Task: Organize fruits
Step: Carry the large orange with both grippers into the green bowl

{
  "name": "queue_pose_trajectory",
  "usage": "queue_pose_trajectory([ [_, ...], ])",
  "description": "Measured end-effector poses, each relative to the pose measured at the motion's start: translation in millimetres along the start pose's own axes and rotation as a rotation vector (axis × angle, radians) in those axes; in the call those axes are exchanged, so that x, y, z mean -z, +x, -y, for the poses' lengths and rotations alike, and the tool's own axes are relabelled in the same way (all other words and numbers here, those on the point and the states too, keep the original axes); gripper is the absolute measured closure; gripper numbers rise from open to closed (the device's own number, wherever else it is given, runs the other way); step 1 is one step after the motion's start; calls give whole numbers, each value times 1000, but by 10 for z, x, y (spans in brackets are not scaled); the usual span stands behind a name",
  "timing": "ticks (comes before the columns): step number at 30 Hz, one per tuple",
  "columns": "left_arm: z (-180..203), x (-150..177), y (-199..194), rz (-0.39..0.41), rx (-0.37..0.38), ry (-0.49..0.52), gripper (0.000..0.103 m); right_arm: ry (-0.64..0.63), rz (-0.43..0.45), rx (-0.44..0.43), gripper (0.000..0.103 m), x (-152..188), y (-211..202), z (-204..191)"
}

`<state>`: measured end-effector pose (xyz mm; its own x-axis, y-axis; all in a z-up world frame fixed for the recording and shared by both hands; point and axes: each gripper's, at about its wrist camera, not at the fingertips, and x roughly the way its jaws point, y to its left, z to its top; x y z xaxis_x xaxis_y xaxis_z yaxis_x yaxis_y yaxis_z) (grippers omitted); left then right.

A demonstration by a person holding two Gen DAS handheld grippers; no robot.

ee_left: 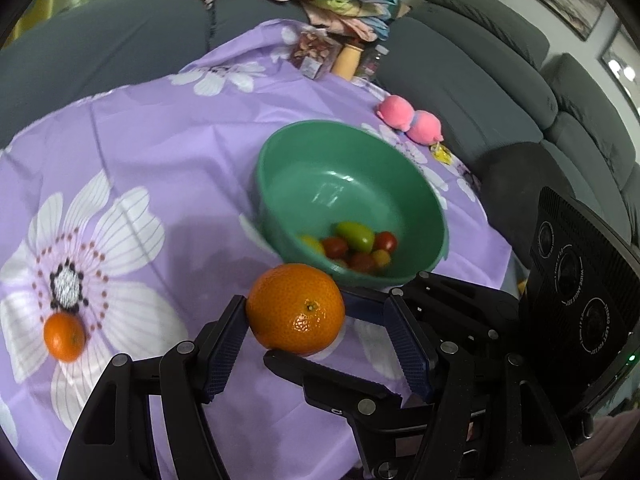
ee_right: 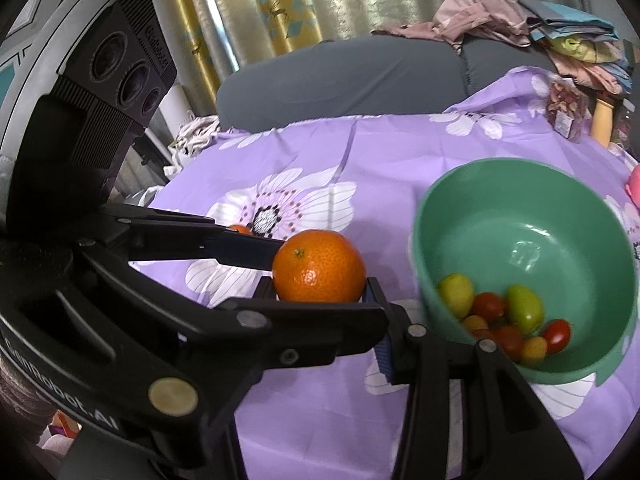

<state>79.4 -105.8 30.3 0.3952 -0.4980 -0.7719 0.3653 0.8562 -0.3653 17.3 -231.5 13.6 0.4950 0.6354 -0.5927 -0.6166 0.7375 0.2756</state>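
The round orange mandarin [ee_right: 319, 266] sits clear of the tabletop, clamped between the jaws of the right gripper [ee_right: 319, 286]. The left gripper [ee_left: 316, 300] also straddles it crosswise, jaws apart: one pad touches the fruit, the other stands off. The mandarin is near-spherical with no real long axis, and its stem scar faces up.

The green plastic bowl [ee_right: 500, 184] of small red, yellow and green tomatoes [ee_right: 508, 320] lies just beyond the right jaws, to their right, so that hand is likely better placed to deliver. A second mandarin [ee_left: 64, 336] rests left of the left jaws on the purple flowered cloth [ee_left: 168, 152].

The left gripper's body reads "GenRobot.AI" [ee_right: 64, 400], and a lens ring on the right's camera block reads "WIDE ANGLE" [ee_left: 585, 285].
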Motion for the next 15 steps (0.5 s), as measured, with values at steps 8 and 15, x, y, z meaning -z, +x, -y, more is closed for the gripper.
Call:
queue_pose_trajectory([
  [8,198,-189,106,-3,17,58,33,31,48,40,58,-61,-148,219],
  [15,354,-341,237,-13,35,102,33,61,74,74,58,-111,-230,425],
])
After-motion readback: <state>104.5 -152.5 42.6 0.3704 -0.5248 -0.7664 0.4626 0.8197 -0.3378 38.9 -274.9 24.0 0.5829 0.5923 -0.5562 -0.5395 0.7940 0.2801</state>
